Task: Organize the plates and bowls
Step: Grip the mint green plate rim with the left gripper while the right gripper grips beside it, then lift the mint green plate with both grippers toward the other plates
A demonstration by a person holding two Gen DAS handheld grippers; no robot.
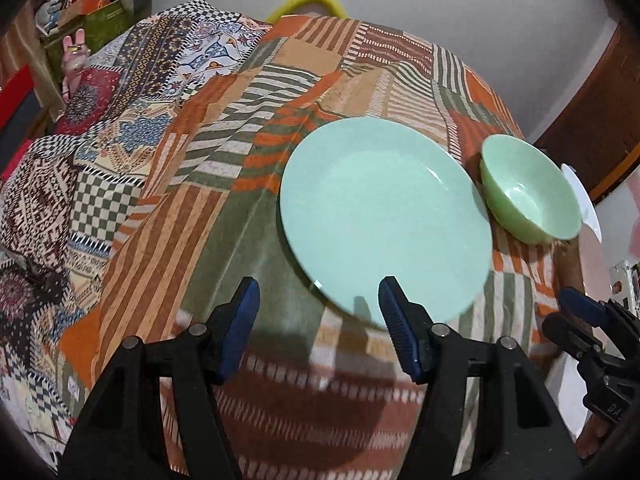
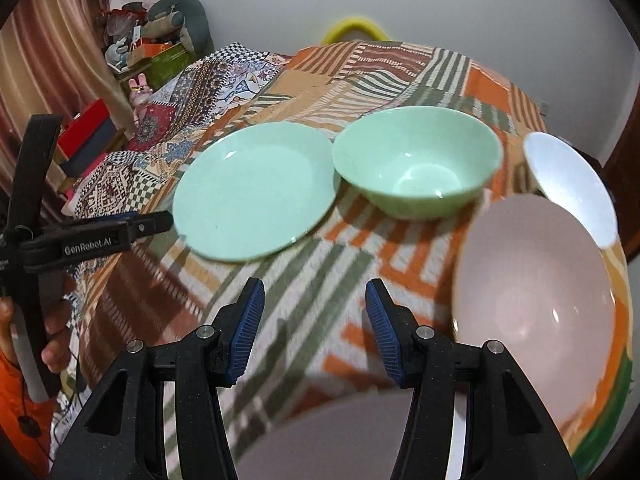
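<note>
wall (image 2: pixel 460 8): plain white | curtain (image 2: pixel 52 68): brown, left | shelf (image 2: pixel 140 60): cluttered | door (image 1: pixel 592 120): dark wood

Patchwork cloth (image 2: pixel 360 248) in orange, green and brown stripes; second patterned quilt (image 1: pixel 120 128) at left; pink rabbit figure (image 1: pixel 74 54); yellow ring (image 2: pixel 354 26) behind.

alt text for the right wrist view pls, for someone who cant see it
The open right gripper hovers over a patchwork cloth holding a mint green plate, a green bowl, a pink bowl and a white bowl. The left gripper reaches in from the left edge.
</note>
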